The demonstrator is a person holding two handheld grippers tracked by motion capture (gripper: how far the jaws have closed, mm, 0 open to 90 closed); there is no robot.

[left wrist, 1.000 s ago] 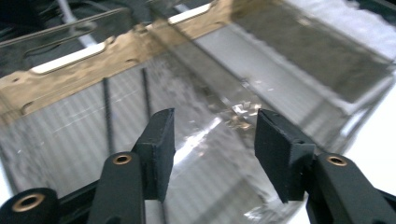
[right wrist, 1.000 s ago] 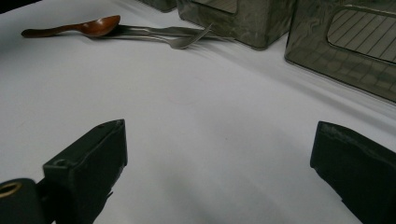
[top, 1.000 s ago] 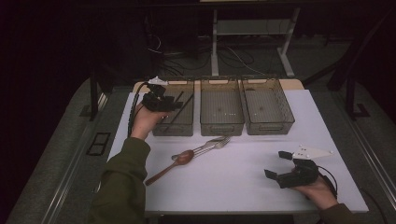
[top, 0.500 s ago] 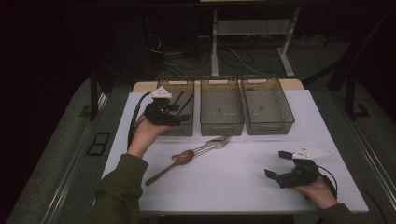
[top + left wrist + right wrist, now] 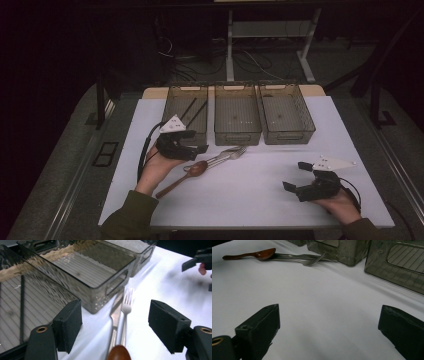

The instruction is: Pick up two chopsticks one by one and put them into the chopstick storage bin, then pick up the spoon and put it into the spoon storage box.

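Now the left gripper (image 5: 200,148), fingers just opened wide and empty, hovers beside the wooden spoon (image 5: 196,169), apparently the next pick, while the right gripper (image 5: 294,176) rests open.

A wooden spoon (image 5: 192,170), fork (image 5: 235,151) and knife (image 5: 223,154) lie bunched on the table.

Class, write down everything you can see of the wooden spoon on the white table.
The wooden spoon is dark reddish-brown and looks like polished wood. It has a rounded oval bowl and a slim straight handle. It lies flat on the white table, set diagonally, with the handle running toward the person's left sleeve. Its bowl rests against the handle ends of the fork and the knife, in front of the left bin. The left claw hangs open just above it, not touching it.
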